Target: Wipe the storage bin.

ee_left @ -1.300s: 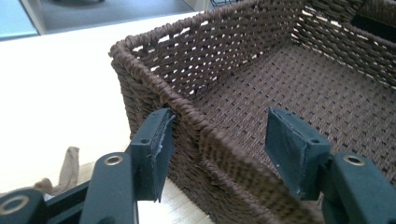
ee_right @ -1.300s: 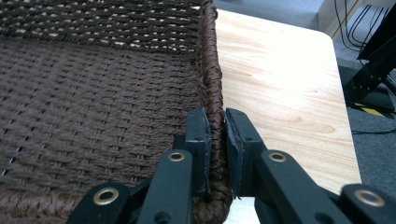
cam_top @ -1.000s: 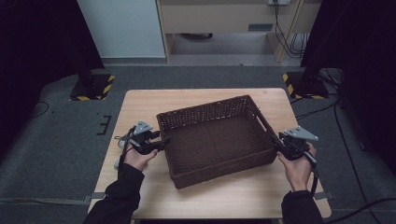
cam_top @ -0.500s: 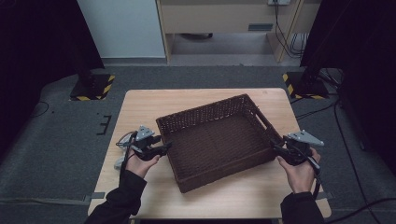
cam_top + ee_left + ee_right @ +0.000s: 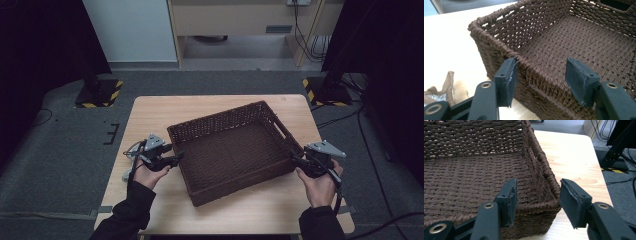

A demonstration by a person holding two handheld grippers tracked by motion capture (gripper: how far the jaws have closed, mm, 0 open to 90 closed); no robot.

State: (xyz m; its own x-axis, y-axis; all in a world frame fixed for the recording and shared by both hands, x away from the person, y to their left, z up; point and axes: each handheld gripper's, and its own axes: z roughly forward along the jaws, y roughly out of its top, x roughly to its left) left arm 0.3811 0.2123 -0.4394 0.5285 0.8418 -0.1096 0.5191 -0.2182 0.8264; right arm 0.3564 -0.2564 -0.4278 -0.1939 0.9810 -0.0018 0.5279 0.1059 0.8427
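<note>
While the dark brown woven wicker basket (image 5: 232,145) sits askew mid-counter (image 5: 150,112), the left gripper (image 5: 539,80) and right gripper (image 5: 536,200) straddle its opposite rims, jaws spread; the right's have just been opening. Apparently the basket is just set down; next, both should back away.

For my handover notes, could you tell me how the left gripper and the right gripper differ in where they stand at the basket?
The left gripper straddles the basket wall midway along its side, while the right gripper straddles a corner. A crumpled cloth lies beside the left gripper; bare table lies beside the right gripper. Both have just been opening and stand apart around the rim.
</note>
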